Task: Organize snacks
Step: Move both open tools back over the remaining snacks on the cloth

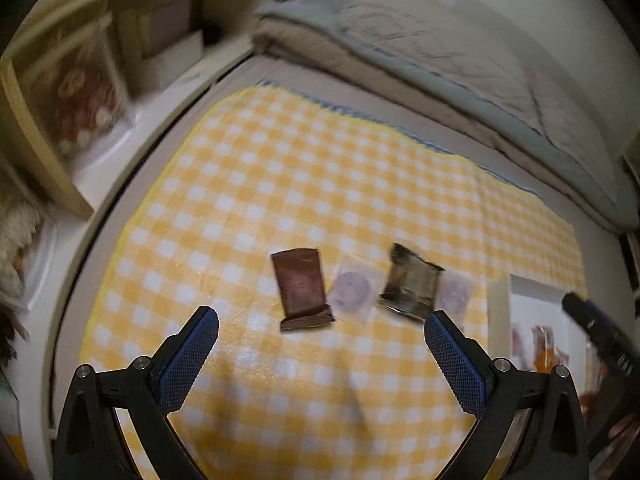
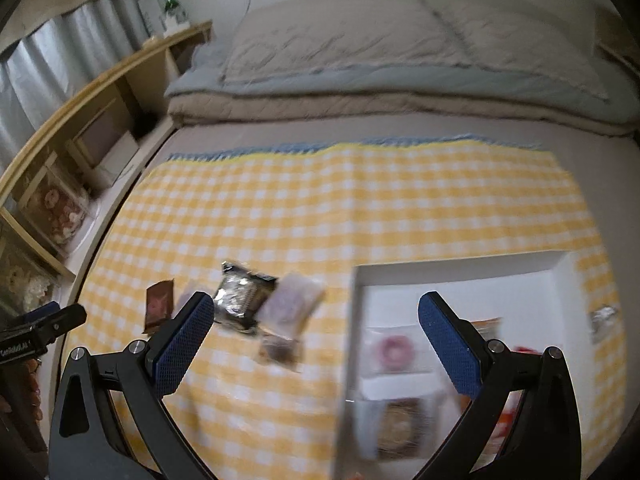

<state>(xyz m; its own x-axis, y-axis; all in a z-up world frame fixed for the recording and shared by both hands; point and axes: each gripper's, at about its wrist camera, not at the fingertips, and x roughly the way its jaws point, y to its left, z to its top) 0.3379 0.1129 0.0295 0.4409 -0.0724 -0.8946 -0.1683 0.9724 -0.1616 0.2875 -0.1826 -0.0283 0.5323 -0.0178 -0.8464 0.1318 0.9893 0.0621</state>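
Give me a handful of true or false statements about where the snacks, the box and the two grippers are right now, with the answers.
1. The left gripper is shut on the brown packet. False: its fingers stand wide apart and the packet lies on the yellow checked cloth.
2. The right gripper is open and holds nothing. True.
3. The white box is empty. False: it already holds several wrapped snacks, among them a pink ring-shaped one.
4. The dark foil packet lies on the cloth, outside the box. True.
5. The cloth is blue striped. False: it is yellow and white checked.
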